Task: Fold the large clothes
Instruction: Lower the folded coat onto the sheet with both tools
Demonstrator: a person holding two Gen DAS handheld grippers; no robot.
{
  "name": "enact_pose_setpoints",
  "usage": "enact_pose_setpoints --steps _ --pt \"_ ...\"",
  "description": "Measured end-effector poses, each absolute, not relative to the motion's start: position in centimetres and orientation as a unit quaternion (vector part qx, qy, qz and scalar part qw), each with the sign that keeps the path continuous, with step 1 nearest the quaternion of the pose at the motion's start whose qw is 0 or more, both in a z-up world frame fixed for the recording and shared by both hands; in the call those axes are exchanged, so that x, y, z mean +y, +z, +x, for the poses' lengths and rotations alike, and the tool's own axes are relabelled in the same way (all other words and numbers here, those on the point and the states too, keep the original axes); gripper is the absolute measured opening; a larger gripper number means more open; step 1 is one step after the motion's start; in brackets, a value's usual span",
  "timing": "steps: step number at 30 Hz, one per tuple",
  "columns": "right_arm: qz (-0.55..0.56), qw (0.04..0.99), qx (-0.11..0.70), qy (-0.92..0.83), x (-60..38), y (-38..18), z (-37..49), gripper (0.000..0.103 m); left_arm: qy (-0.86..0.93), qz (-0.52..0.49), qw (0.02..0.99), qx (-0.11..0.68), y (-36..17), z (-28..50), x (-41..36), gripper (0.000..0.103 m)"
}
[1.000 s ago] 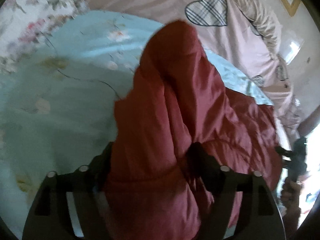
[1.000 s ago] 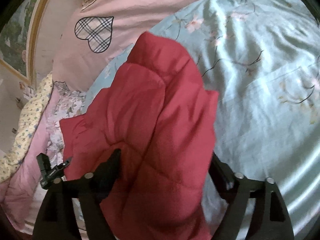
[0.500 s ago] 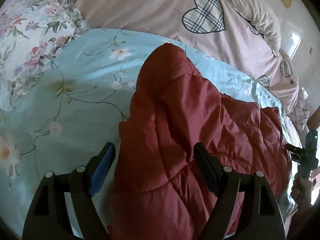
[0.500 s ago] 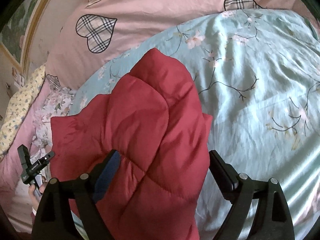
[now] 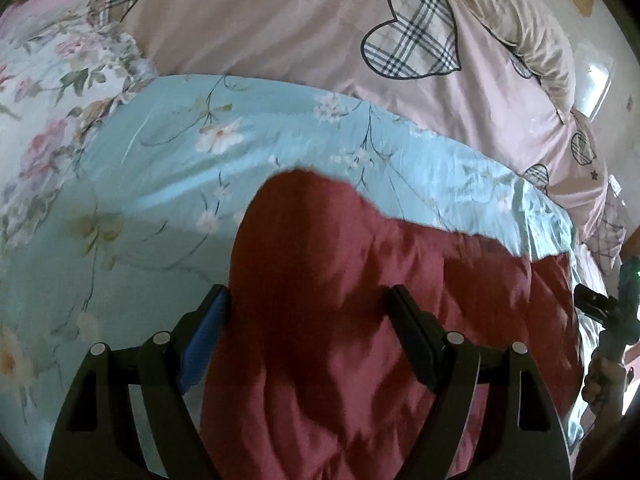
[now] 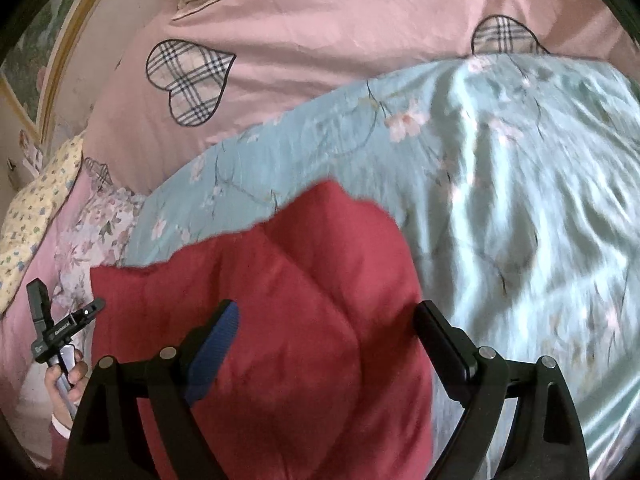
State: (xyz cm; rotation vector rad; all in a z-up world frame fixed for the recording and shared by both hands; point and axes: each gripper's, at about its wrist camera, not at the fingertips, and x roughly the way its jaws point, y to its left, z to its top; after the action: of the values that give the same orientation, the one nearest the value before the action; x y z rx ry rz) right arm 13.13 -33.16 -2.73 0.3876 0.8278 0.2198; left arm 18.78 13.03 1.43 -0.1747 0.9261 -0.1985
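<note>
A red quilted jacket (image 5: pixel 360 300) lies on a light blue floral bedspread (image 5: pixel 140 208). It also shows in the right wrist view (image 6: pixel 288 320), on the same bedspread (image 6: pixel 520 200). My left gripper (image 5: pixel 308 312) is open, its jaws wide apart over the jacket's left part. My right gripper (image 6: pixel 326 328) is open, its jaws wide apart over the jacket's right part. Neither holds the cloth. The right gripper shows at the far right of the left wrist view (image 5: pixel 604 312). The left gripper shows at the far left of the right wrist view (image 6: pixel 60 328).
A pink quilt with plaid hearts (image 5: pixel 320 40) lies across the bed beyond the blue spread; it also shows in the right wrist view (image 6: pixel 320 60). A floral pillow (image 5: pixel 52 120) sits at the left. A framed picture (image 6: pixel 28 60) hangs on the wall.
Both grippers opened and let go of the jacket. The raised fold of the jacket dropped and now lies lower on the bedspread. Both grippers pulled back from it.
</note>
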Motion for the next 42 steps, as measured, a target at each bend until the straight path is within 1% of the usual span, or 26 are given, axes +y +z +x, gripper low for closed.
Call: enact_pose_setpoints --steps 2,3,4,5,6,7,8,9,12,16,18,21,31,42 --pt "0.185 0.888 0.408 0.106 -33.0 -2.8 14.7 0.091 -0.089 -0.083 0.887 0.446 1.3 19.7 12.9 0.080" --pt "0.180 0.887 0.413 0.103 -32.8 -2.9 15.5 0.091 -0.086 -0.081 0.887 0.447 1.1 20.1 12.9 0.077" --pt "0.175 0.886 0.417 0.101 -32.7 -2.9 15.9 0.090 -0.085 -0.080 0.887 0.447 1.0 20.4 12.8 0.072" --pt "0.165 0.887 0.421 0.095 -32.4 -3.1 16.4 0.080 -0.085 -0.080 0.886 0.448 0.9 20.6 12.8 0.054" --pt "0.150 0.888 0.426 0.085 -32.1 -3.1 16.7 0.058 -0.088 -0.081 0.884 0.451 0.7 20.7 12.8 0.040" --pt "0.141 0.889 0.429 0.079 -31.7 -3.2 16.8 0.044 -0.092 -0.084 0.882 0.454 0.6 20.8 12.8 0.034" --pt "0.136 0.889 0.430 0.076 -31.5 -3.1 16.8 0.022 -0.094 -0.086 0.882 0.454 0.5 20.8 12.9 0.025" --pt "0.131 0.892 0.427 0.075 -31.3 -2.9 16.7 0.017 -0.094 -0.085 0.883 0.452 0.6 20.6 12.8 0.020" --pt "0.097 0.914 0.390 0.057 -30.5 -1.1 15.3 0.013 -0.092 -0.077 0.891 0.438 1.7 20.2 12.6 0.016" --pt "0.084 0.935 0.342 0.033 -30.1 1.6 14.6 0.012 -0.083 -0.082 0.899 0.422 3.7 20.8 12.5 0.015" --pt "0.086 0.939 0.331 0.021 -30.2 2.2 15.1 0.011 -0.075 -0.081 0.903 0.416 4.2 21.6 12.3 0.015" --pt "0.093 0.936 0.339 0.007 -30.1 1.5 16.8 0.011 -0.062 -0.086 0.897 0.429 3.3 23.5 12.1 0.015" --pt "0.108 0.913 0.392 -0.030 -31.1 -4.7 20.1 0.010 -0.031 -0.083 0.873 0.480 -2.4 27.4 11.0 0.015" --pt "0.113 0.903 0.414 -0.039 -31.3 -7.0 21.0 0.010 -0.027 -0.080 0.864 0.496 -5.0 28.1 10.5 0.016"
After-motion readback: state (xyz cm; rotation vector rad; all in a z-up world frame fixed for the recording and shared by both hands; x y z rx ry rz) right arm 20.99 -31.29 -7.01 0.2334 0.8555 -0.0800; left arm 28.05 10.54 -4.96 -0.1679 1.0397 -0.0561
